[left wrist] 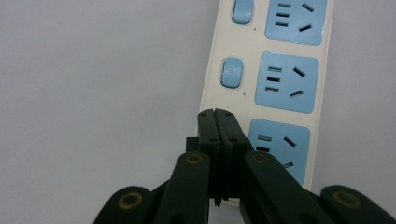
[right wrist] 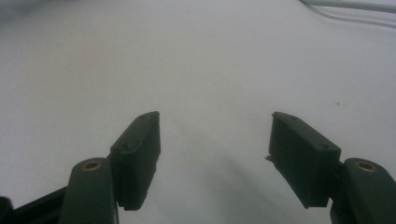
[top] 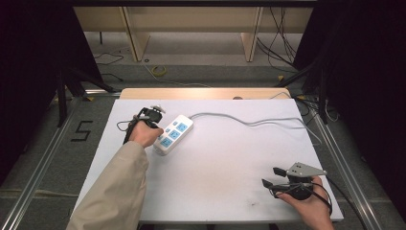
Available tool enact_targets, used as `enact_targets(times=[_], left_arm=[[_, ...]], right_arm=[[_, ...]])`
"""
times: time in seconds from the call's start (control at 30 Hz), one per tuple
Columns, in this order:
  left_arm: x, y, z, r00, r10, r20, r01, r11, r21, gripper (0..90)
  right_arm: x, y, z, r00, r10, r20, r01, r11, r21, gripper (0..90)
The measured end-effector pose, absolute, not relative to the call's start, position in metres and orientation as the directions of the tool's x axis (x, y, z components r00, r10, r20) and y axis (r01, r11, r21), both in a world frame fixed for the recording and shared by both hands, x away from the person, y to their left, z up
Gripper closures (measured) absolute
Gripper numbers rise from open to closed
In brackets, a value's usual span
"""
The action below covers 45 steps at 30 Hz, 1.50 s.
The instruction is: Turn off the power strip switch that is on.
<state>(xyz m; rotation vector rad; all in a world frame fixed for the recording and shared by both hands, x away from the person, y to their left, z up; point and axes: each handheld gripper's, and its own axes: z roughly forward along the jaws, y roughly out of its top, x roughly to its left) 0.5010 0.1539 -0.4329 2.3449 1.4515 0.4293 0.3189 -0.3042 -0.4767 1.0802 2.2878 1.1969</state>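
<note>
Left tongs (left wrist: 217,116): your jaws are closed, tips over the power strip (left wrist: 268,88) edge.
Right tongs (right wrist: 215,154): open over bare bench (right wrist: 187,70).
Cord (top: 249,120): trails right, clear of both.

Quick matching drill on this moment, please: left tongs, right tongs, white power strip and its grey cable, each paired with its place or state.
Things:
1. left tongs
2. right tongs
3. white plastic power strip with blue sockets
4. grey cable

States:
A. runs toward the table's right edge
B. wide open over bare white table
C. shut, tips at the strip's switch side
D. lies diagonally at left

Pairs: 1-C, 2-B, 3-D, 4-A
</note>
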Motion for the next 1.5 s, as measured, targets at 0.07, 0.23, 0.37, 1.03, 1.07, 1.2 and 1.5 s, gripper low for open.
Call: enact_targets(times=[0.07,0.23,0.37,1.03,1.07,1.2,1.5], left_arm=[[0.5014,0.153,-0.4336,0.434,0.898,0.074,0.794,-0.42,0.439,89.7],[0.5025,0.1519,-0.4352,0.431,0.899,0.073,0.795,-0.417,0.44,89.6],[0.5033,0.1526,-0.4359,0.432,0.898,0.08,0.795,-0.421,0.436,89.6],[0.5049,0.1487,-0.4389,0.44,0.893,0.098,0.793,-0.437,0.425,89.7],[0.505,0.1488,-0.4392,0.436,0.895,0.093,0.794,-0.431,0.429,89.7],[0.5058,0.1492,-0.4392,0.437,0.895,0.095,0.794,-0.433,0.427,89.7],[0.505,0.1471,-0.4394,0.452,0.884,0.12,0.784,-0.457,0.419,89.7]], right_arm=[[0.319,-0.3043,-0.4769,-0.653,0.756,0.046,0.469,0.355,0.809,34.9],[0.3187,-0.3041,-0.4765,-0.652,0.756,0.049,0.471,0.354,0.808,34.9],[0.319,-0.3041,-0.4769,-0.653,0.755,0.048,0.469,0.355,0.809,34.9],[0.3189,-0.3038,-0.4766,-0.653,0.756,0.047,0.469,0.356,0.808,34.9],[0.3188,-0.3038,-0.4766,-0.653,0.756,0.047,0.47,0.355,0.808,34.9],[0.3189,-0.304,-0.4767,-0.653,0.756,0.046,0.47,0.357,0.808,34.9],[0.319,-0.3036,-0.4771,-0.653,0.756,0.042,0.469,0.361,0.806,35.0]])
